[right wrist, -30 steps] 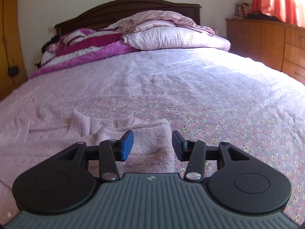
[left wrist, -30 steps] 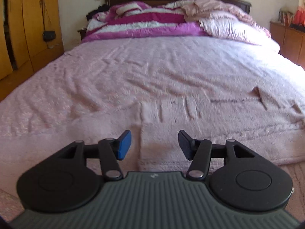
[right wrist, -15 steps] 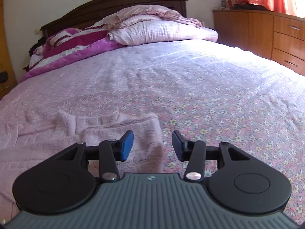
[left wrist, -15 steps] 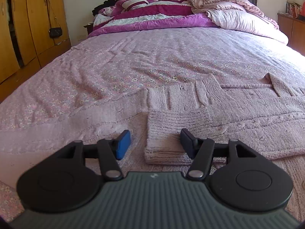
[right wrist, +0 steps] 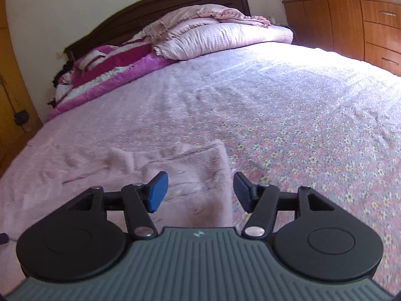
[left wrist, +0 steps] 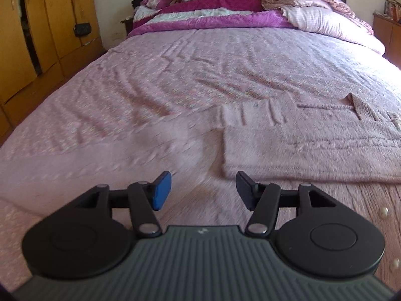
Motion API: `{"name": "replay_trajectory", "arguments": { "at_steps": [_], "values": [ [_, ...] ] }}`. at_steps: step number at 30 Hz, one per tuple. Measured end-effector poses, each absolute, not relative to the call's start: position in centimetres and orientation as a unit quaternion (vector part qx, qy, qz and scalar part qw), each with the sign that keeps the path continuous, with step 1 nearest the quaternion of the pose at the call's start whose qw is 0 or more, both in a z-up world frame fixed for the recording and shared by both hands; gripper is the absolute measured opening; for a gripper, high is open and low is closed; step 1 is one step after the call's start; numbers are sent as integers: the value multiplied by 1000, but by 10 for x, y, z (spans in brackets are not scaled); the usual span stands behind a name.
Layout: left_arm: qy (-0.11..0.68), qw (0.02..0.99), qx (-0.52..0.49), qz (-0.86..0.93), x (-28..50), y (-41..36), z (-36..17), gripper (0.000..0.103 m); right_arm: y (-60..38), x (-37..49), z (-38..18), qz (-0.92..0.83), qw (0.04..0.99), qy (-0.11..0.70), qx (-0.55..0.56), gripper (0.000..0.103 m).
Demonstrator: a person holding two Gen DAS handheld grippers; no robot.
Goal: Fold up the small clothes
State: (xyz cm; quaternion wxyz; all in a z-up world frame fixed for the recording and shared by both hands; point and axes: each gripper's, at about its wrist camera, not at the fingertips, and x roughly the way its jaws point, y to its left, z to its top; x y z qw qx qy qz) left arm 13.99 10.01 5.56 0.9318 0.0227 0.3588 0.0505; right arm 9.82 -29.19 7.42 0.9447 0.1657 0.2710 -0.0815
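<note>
The pale pink knitted cardigan (left wrist: 313, 148) lies flat on the near part of the bed, spread across the pink floral bedspread (right wrist: 313, 130). One panel is folded over the body, leaving a straight doubled edge and a square corner just ahead of your left gripper (left wrist: 204, 190); in my judgement this placement sets up the next fold. The knit is soft and fuzzy, with raised cable ribs near the far edge, a ribbed neck band and pearly buttons at the right margin of the left wrist view. Blur hides finer stitch detail.

Your left gripper stands with jaws apart and nothing between them; bare knit and bedspread show in the gap.

Your right gripper (right wrist: 200, 192) has just been opening its jaws. They stand apart over the cardigan's right-hand edge, and the pads press on nothing. I judge this a release, both tools hovering clear of the cloth.

Beyond the garment, a magenta-and-white striped quilt (left wrist: 200, 7) and a pale checked pillow (right wrist: 220, 40) are heaped at the dark wooden headboard (right wrist: 150, 12). Wooden wardrobes (left wrist: 37, 37) stand to the left, a wooden dresser (right wrist: 351, 25) to the right.
</note>
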Motion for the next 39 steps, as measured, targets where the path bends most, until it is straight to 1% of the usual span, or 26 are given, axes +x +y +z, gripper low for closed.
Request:
{"name": "replay_trajectory", "arguments": {
  "at_steps": [4,8,12,17,19,22,33,37,38,39],
  "values": [
    [369,927,6,70,123,119,68,59,-275,66,87,-59,945,269,174,69],
    [376,923,-6,84,108,145,80,59,-256,30,91,-30,943,272,188,76],
    [385,916,-10,111,97,170,87,59,-237,0,90,-13,941,278,195,81],
    [398,904,-68,139,88,207,88,59,-221,-24,86,2,937,290,196,87],
    [396,902,-85,151,87,220,87,65,-219,-33,82,7,934,297,198,90],
    [389,899,-111,166,85,237,82,68,-217,-39,77,9,931,305,199,93],
    [368,888,-206,185,103,287,41,68,-215,-50,65,-8,922,326,208,98],
    [334,891,-244,185,101,306,34,68,-214,-52,65,-10,921,331,208,98],
    [328,891,-255,181,101,310,34,69,-214,-52,65,-13,921,331,206,98],
    [323,892,-265,174,101,314,33,73,-213,-51,64,-17,920,334,205,98]
  ]
}}
